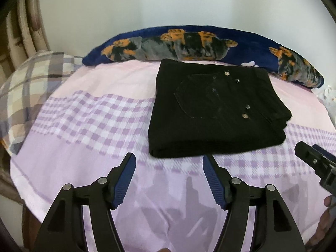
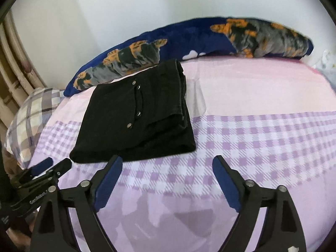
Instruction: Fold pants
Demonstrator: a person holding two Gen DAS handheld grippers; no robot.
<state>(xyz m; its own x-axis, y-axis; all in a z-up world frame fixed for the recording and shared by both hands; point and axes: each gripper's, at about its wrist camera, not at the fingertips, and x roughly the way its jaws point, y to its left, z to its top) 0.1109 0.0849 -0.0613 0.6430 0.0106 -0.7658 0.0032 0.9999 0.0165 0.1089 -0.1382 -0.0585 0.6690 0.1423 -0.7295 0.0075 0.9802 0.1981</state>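
With our left gripper (image 1: 169, 163) and right gripper (image 2: 167, 166) both released and holding nothing, the black folded denim pants (image 1: 216, 109) lie centre frame on the lilac checked bedsheet (image 1: 94, 115), where a careless nudge could spill the stacked layers.

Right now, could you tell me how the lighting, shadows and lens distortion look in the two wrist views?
Left wrist view: even soft light, the bed sheet bowed by the fisheye, gripper shadows on the near sheet, black pants sharp but low in detail. Right wrist view: same bowing, the blue blanket slightly soft.
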